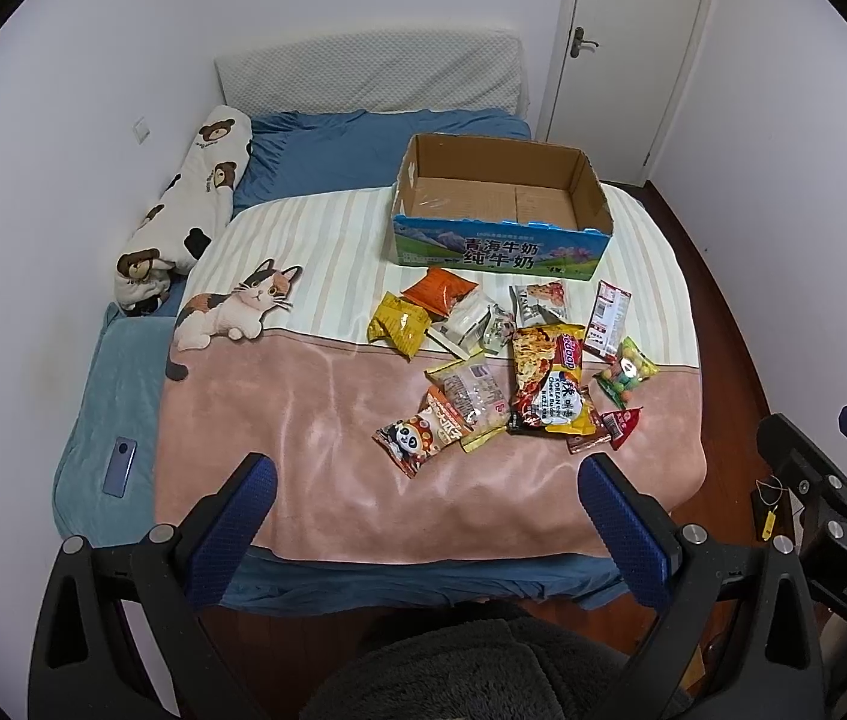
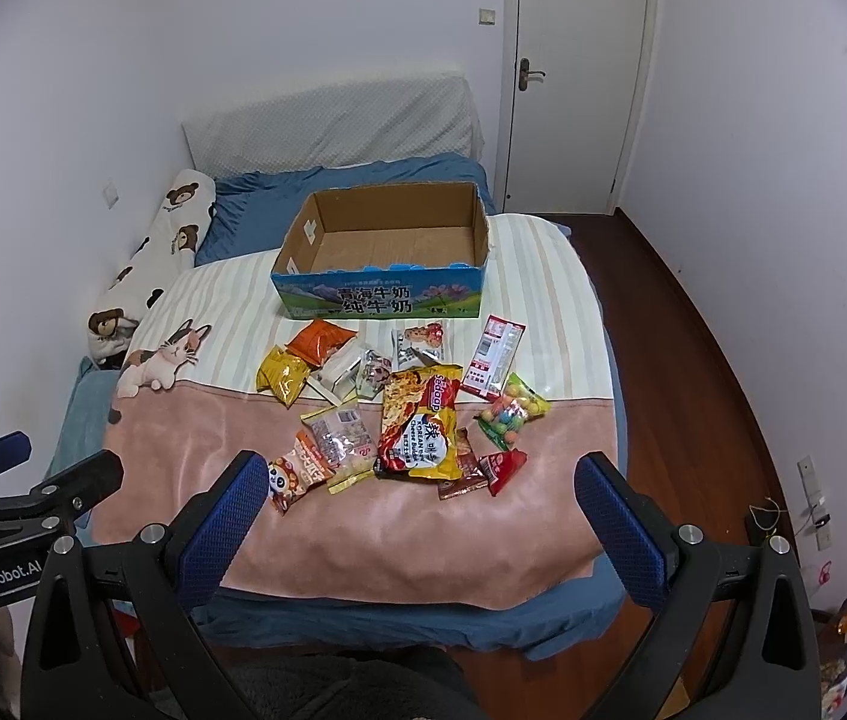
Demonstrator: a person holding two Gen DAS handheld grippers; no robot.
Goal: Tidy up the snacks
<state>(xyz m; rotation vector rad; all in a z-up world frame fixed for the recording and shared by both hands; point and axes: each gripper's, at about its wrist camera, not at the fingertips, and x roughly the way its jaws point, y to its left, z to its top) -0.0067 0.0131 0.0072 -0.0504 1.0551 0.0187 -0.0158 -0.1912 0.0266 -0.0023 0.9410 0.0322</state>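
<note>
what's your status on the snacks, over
Left claw open, right claw open, both empty. Brown cardboard milk box empty. Colourful snack packets loose on blanket. Nothing blocking.

Glossy plastic snack packets [image 1: 546,378] lie on plush blanket [image 1: 315,420] beside matt cardboard box [image 1: 501,204].

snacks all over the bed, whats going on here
A person holds two grippers above the foot of the bed, both open and empty. The left gripper and right gripper hover short of the snack pile on the blanket. The cardboard box behind the pile holds nothing yet, so sorting hasn't started.
</note>
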